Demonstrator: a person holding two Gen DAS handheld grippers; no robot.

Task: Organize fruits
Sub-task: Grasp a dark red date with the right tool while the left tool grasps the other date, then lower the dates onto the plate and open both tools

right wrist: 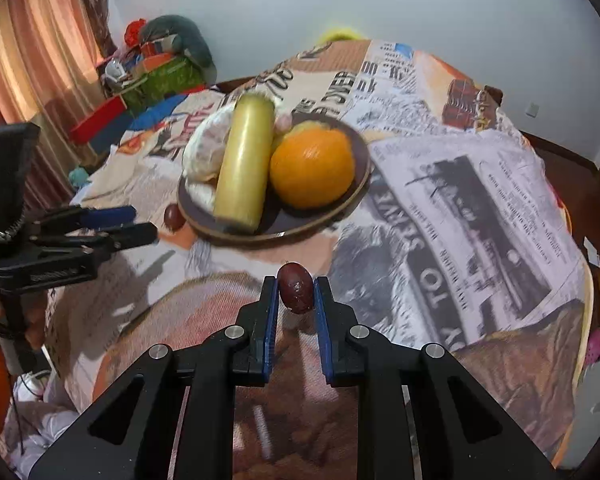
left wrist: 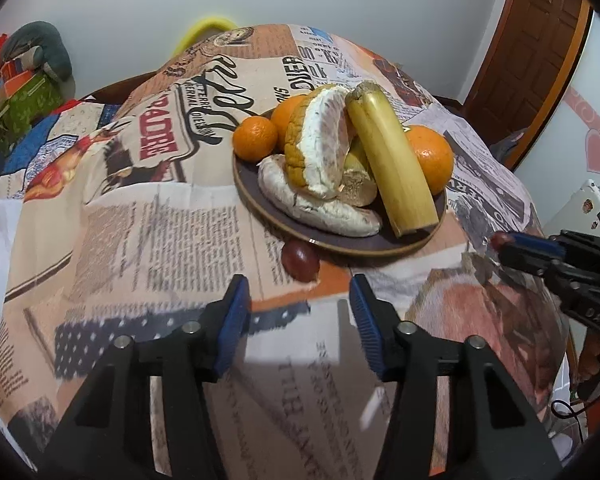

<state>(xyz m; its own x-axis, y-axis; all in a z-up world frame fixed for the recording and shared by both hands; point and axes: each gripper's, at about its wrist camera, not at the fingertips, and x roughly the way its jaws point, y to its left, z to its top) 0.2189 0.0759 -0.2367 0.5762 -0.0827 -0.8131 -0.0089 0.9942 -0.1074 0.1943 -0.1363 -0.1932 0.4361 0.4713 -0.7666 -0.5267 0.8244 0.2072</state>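
Right wrist view: right gripper [right wrist: 296, 292] has its jaws clamped on a small dark-red oval grape [right wrist: 295, 287], lifted just near of the round brown plate [right wrist: 356, 194] holding the long yellow banana [right wrist: 246, 164] and big orange [right wrist: 312, 168]. Left gripper [left wrist: 298, 300] sits released, aimed at a second red grape [left wrist: 300, 261] on the newspaper-print cloth [left wrist: 140, 220]. I'd squeeze gently, carry it far over the rim, drop into a gap.

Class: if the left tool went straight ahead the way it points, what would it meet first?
Probably the grape on the cloth, in line with the open left tool; just behind it is the plate.
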